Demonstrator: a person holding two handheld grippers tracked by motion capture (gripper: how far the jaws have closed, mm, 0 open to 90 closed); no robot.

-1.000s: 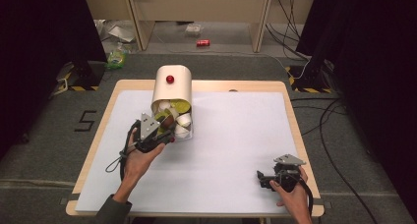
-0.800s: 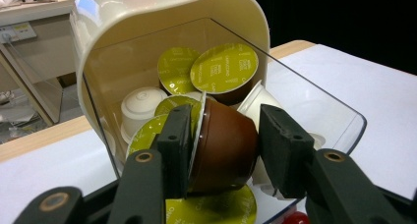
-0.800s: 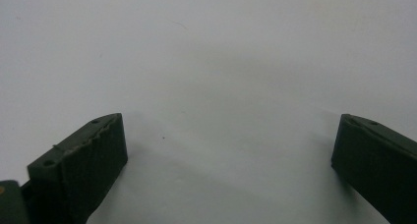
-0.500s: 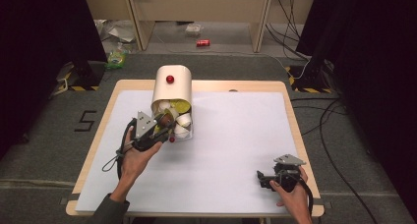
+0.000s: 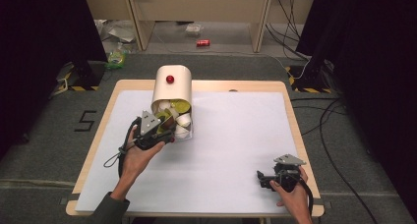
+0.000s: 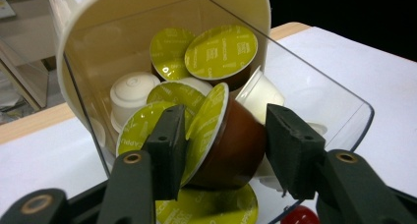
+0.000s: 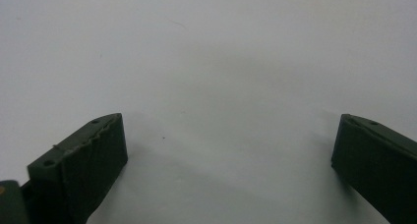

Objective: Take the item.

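A cream cylinder container [image 5: 172,84] with a red knob lies on its side at the back left of the white table. Its clear mouth [image 6: 319,101] holds several green-lidded and white capsules. One brown capsule with a green lid [image 6: 231,145] stands on edge between the jaws of my left gripper [image 6: 226,123], at the container's mouth [image 5: 164,128]. These jaws have just been opening and the pads stand close beside the capsule without pressing it. My right gripper [image 5: 263,177] rests near the front right edge, its jaws wide apart over bare white surface [image 7: 228,145].
A small red round thing [image 6: 300,216] lies just below the left gripper's right jaw. The white sheet [image 5: 236,135] covers the wooden table. Cables, a can and litter lie on the floor beyond the far edge.
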